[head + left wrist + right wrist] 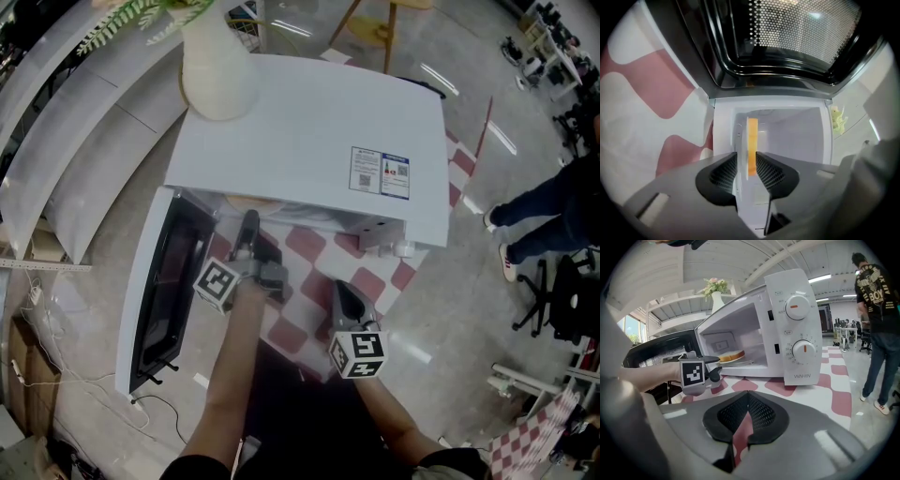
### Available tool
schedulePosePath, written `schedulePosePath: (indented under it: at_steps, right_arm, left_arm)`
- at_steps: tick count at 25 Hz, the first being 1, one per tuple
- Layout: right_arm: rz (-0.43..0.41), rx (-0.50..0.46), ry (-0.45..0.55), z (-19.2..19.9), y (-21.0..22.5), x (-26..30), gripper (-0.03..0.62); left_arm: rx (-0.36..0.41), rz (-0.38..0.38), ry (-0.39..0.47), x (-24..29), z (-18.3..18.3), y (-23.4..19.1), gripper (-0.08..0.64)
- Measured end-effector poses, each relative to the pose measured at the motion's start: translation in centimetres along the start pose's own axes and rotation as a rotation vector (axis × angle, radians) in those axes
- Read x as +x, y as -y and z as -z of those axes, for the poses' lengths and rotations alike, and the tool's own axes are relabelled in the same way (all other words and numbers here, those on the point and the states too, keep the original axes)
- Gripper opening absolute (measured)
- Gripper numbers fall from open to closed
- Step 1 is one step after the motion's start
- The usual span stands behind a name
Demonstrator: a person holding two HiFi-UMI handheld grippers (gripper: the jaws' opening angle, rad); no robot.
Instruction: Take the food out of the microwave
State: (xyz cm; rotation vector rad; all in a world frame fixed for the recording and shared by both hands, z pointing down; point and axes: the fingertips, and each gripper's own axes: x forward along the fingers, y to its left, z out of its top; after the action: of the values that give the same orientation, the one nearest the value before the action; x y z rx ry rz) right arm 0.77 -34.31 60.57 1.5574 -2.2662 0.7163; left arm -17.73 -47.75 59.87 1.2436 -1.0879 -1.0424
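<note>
Two hand-held tongs were at work at a white microwave (309, 141), which stood on a worktop (298, 323) covered in red-and-white checked cloth. The door (169, 281) hung wide open on the microwave's left side, as the head view showed it. Inside the microwave cavity lay the food: a toast-coloured bread slice (731, 355), flat on a pale plate (743, 363) that rested on the cavity floor. The left tongs (249, 221) were held level at the microwave's mouth, rolled onto their side, with their tips close to the plate's near rim. Whether they touched the rim could not be told. Their jaws were spread; the left gripper view showed the plate's edge and the bread in line with the gap, with neither pad pressing on them. The right tongs (343, 292) hovered in front of the microwave, apart from it, angled down over the cloth. Their jaws were pressed together at the tips with nothing held. The microwave's control panel, right of the cavity, carried an upper dial (797, 307) and a lower dial (804, 350), both with orange marks. On top of the microwave stood a white vase (217, 75) with greenery, toward the rear corner on the door side. A printed sticker (380, 172) lay on the top near the front right corner. To the right of the microwave, well apart on the floor, stood a person (876, 310) in a dark shirt and jeans.
</note>
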Motion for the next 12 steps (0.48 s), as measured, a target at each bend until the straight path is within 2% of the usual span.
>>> schedulePosePath:
  at_steps: [12]
  right_arm:
    - [0.011, 0.000, -0.022, 0.6, 0.1, 0.1, 0.002]
  left_arm:
    - [0.083, -0.032, -0.018, 1.4, -0.5, 0.4, 0.120]
